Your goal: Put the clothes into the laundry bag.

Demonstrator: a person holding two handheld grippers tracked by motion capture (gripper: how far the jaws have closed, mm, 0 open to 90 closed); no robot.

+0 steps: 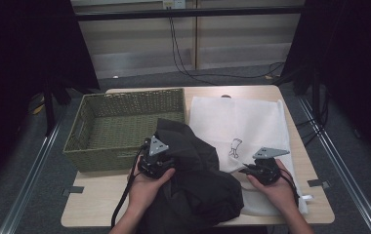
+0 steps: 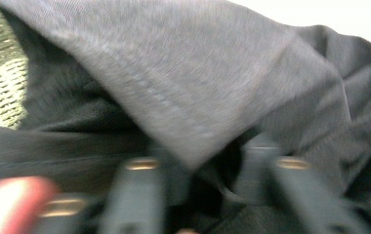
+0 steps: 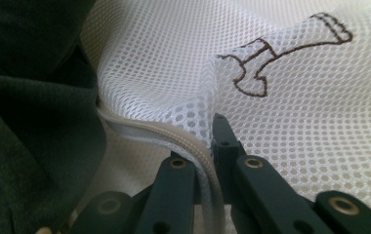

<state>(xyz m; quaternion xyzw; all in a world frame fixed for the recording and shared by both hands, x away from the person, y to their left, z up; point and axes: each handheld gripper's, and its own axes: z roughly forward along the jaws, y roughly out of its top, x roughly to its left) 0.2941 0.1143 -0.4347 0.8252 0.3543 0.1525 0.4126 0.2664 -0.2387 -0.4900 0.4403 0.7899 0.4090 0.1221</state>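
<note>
Your left claw (image 1: 160, 157) has its jaws clamped on a fold of the dark garment (image 1: 198, 180), which lies heaped on the table (image 1: 100, 207) between the wicker basket (image 1: 125, 124) and the white mesh bag (image 1: 242, 122). Your right claw (image 3: 208, 146) is pinched tight on the bag's zipper edge (image 3: 174, 139).

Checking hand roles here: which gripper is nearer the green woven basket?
Left. The left gripper sits beside the green woven basket's front wall, gripping the dark garment; the right gripper is across the table.
</note>
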